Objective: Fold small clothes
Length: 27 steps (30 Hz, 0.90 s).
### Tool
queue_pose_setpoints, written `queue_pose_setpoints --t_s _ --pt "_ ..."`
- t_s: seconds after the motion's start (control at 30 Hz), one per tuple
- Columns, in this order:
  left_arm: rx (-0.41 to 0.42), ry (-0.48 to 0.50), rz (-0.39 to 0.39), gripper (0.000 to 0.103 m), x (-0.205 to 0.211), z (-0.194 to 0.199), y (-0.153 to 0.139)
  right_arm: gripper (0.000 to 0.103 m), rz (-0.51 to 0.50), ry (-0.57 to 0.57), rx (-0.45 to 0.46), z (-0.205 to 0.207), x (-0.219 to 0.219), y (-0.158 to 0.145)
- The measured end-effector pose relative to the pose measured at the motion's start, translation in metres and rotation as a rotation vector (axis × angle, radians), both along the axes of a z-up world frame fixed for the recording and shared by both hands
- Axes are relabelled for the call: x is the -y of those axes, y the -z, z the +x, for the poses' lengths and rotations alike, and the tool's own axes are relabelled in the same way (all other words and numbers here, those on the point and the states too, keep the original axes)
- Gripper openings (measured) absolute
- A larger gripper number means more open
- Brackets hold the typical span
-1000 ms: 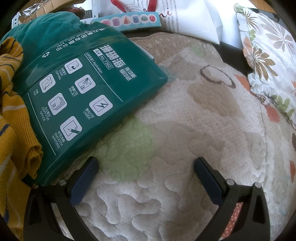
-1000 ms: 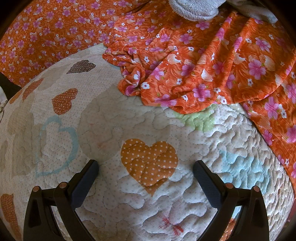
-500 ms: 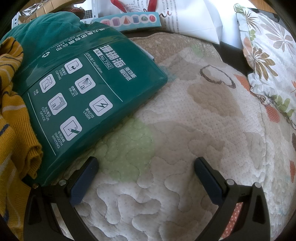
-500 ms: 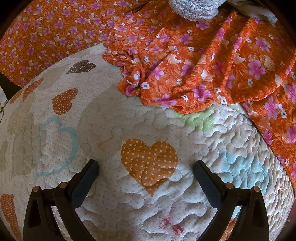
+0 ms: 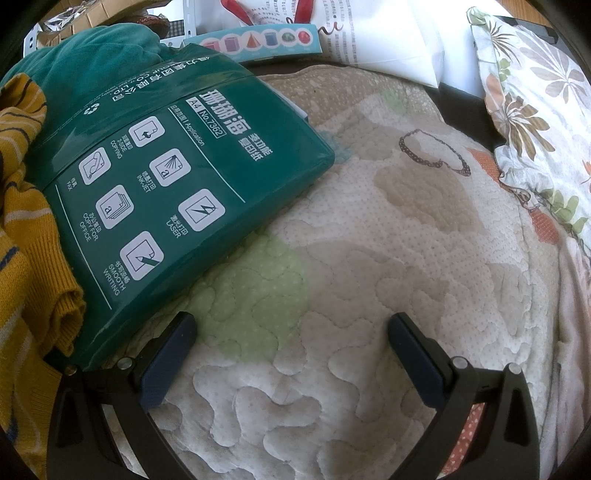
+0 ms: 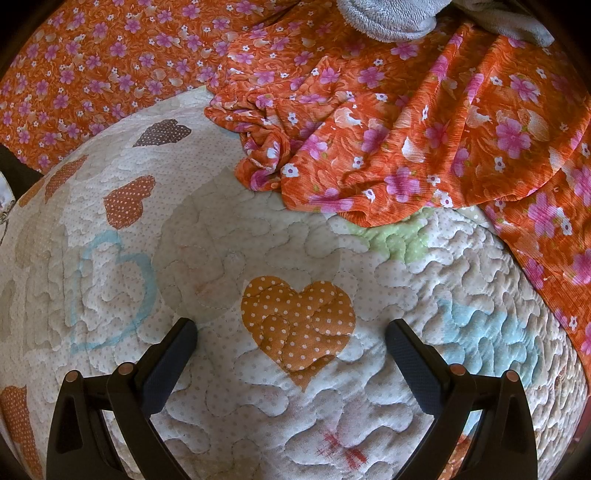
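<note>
In the right wrist view an orange garment with pink flowers [image 6: 388, 147] lies crumpled on the far part of a quilted white mat [image 6: 258, 236]. My right gripper [image 6: 291, 332] is open and empty, low over the mat's orange heart patch, short of the garment. In the left wrist view my left gripper [image 5: 291, 325] is open and empty over the same kind of quilted mat [image 5: 369, 258]. A mustard striped knit garment [image 5: 22, 251] lies bunched at the left edge, left of the gripper's left finger [image 5: 166, 354].
A green pack of A4 paper [image 5: 159, 192] lies on the mat beside the knit garment, with dark green cloth [image 5: 92, 62] behind it. A leaf-print cushion [image 5: 535, 110] and white papers [image 5: 388, 33] are at the back right. Grey fleece [image 6: 388, 18] lies beyond the orange garment.
</note>
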<state>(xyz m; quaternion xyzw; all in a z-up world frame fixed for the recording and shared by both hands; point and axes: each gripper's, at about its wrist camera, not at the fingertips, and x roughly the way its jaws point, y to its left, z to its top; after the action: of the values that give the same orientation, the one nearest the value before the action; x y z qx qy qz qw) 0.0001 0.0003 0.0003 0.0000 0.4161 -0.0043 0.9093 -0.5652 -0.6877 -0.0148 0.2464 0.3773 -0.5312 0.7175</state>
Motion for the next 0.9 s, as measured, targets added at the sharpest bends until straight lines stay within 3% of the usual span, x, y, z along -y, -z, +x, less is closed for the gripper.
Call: queue_pose_setpoints --t_s 0.57,0.77,0.83,0.9 --pt "0.001 -0.003 0.013 0.103 0.002 0.0 -0.004 0.103 -0.001 0.0 0.0 0.0 0.0 -0.001" --pt "-0.036 -0.02 0.003 0.103 0.004 -0.004 -0.006 0.103 -0.001 0.0 0.0 0.0 0.0 -0.001" --pt "-0.052 -0.015 0.019 0.103 0.006 -0.012 -0.016 0.103 -0.001 0.0 0.0 0.0 0.0 -0.001" --pt "0.018 -0.006 0.062 0.103 0.01 -0.029 -0.04 0.103 -0.001 0.0 0.0 0.0 0.0 -0.001"
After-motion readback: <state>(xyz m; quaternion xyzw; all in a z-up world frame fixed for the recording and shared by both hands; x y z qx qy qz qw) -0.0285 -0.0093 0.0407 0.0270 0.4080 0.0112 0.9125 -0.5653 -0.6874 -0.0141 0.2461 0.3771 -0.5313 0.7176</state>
